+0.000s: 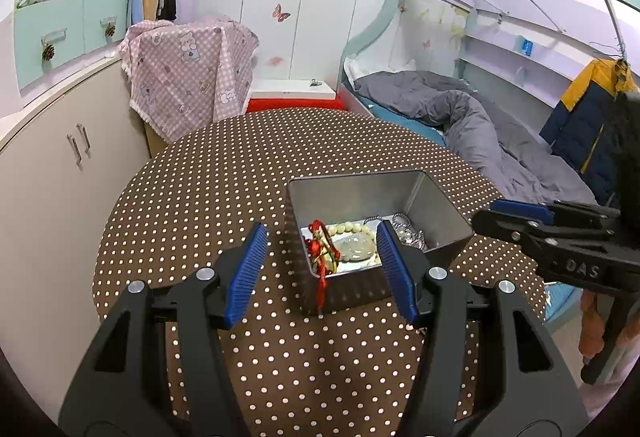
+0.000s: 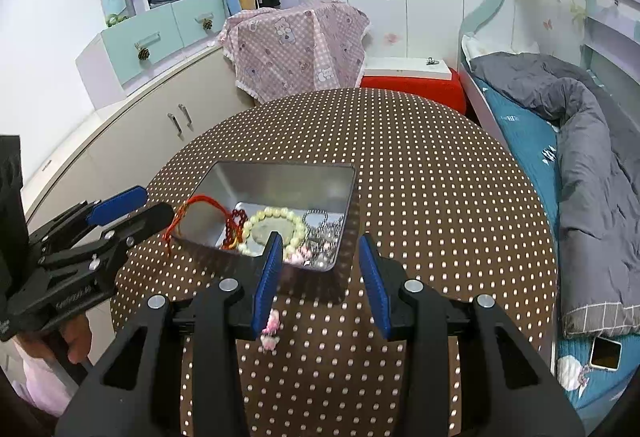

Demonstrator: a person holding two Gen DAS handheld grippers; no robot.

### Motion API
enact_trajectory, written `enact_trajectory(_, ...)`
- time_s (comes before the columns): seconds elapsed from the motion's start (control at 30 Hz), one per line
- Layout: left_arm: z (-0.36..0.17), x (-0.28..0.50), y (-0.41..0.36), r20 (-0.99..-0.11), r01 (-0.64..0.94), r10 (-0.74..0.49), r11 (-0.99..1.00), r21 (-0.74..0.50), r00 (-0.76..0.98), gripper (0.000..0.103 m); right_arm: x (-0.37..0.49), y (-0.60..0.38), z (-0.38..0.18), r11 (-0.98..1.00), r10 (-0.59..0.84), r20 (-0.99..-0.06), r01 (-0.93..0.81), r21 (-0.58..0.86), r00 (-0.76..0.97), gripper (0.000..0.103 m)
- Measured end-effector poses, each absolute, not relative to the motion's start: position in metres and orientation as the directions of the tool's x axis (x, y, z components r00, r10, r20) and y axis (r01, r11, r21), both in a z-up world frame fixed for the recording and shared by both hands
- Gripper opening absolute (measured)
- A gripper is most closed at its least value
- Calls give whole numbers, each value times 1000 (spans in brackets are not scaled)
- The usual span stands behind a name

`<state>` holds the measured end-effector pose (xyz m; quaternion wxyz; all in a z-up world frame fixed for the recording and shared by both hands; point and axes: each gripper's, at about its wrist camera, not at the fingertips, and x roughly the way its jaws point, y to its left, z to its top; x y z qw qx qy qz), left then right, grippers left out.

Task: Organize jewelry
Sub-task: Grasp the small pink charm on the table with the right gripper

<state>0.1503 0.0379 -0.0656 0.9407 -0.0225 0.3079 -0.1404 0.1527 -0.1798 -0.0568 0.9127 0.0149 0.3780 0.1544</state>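
A silver tin box (image 1: 434,205) (image 2: 280,177) stands on the round dotted table (image 1: 240,177) (image 2: 440,197). It holds a cream bead bracelet (image 1: 352,229) (image 2: 276,215), a pale jade pendant (image 1: 356,247), silver chains (image 1: 408,233) (image 2: 320,229) and a red cord (image 1: 320,277) (image 2: 196,205) that hangs over its wall. A pink bead strand (image 2: 270,333) drapes over the near wall onto the table. My left gripper (image 1: 323,265) is open and empty in front of the box. My right gripper (image 2: 318,273) is open and empty at the box's near corner.
A pink checked cloth (image 1: 188,69) covers something behind the table. A cream cabinet (image 1: 52,165) stands at the left, a bed with a grey duvet (image 2: 584,157) at the right. A red stool with a white box (image 2: 404,71) is beyond the table.
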Motion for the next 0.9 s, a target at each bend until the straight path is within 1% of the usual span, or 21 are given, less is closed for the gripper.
enact_trajectory(0.23,-76,151,43,-612,227,-270,962,-149,743,56,141,-173,-81,943,314,-733,-289,167,603,37)
enact_trajectory(0.3,-80,152,43,-624,222,-268,963,-153,734,52,139,-168,-91,941,313,-754,-294,166,577,37)
enact_trajectory(0.37,-85,154,44,-637,217,-268,963,-159,723,44,138,-162,-101,937,317,-773,-306,167,550,37)
enact_trajectory(0.4,-85,154,45,-632,221,-279,960,-171,723,43,137,-160,-104,936,318,-778,-311,166,542,37)
enact_trajectory(0.47,-84,155,45,-632,234,-298,955,-184,715,36,136,-154,-111,932,315,-792,-326,156,523,37)
enact_trajectory(0.57,-83,159,42,-634,231,-288,957,-174,717,36,135,-149,-117,930,309,-804,-339,143,508,37)
enact_trajectory(0.63,-84,163,42,-643,220,-292,956,-191,708,36,134,-145,-120,925,311,-809,-354,138,499,37)
enact_trajectory(0.67,-85,166,42,-647,216,-296,955,-203,702,35,133,-143,-121,924,305,-813,-361,127,495,36)
enact_trajectory(0.7,-86,169,43,-651,209,-299,954,-214,697,34,133,-141,-123,924,297,-817,-366,115,494,32)
enact_trajectory(0.73,-86,171,43,-653,208,-300,954,-216,695,33,131,-138,-124,924,279,-818,-372,87,503,30)
enact_trajectory(0.8,-87,174,42,-658,204,-298,955,-218,692,29,130,-136,-125,924,261,-818,-379,58,512,18)
enact_trajectory(0.87,-88,178,41,-665,199,-296,955,-220,686,22,132,-140,-124,928,260,-819,-368,65,512,11)
enact_trajectory(0.9,-89,180,40,-669,200,-295,955,-217,682,20,132,-142,-125,927,266,-819,-367,74,509,11)
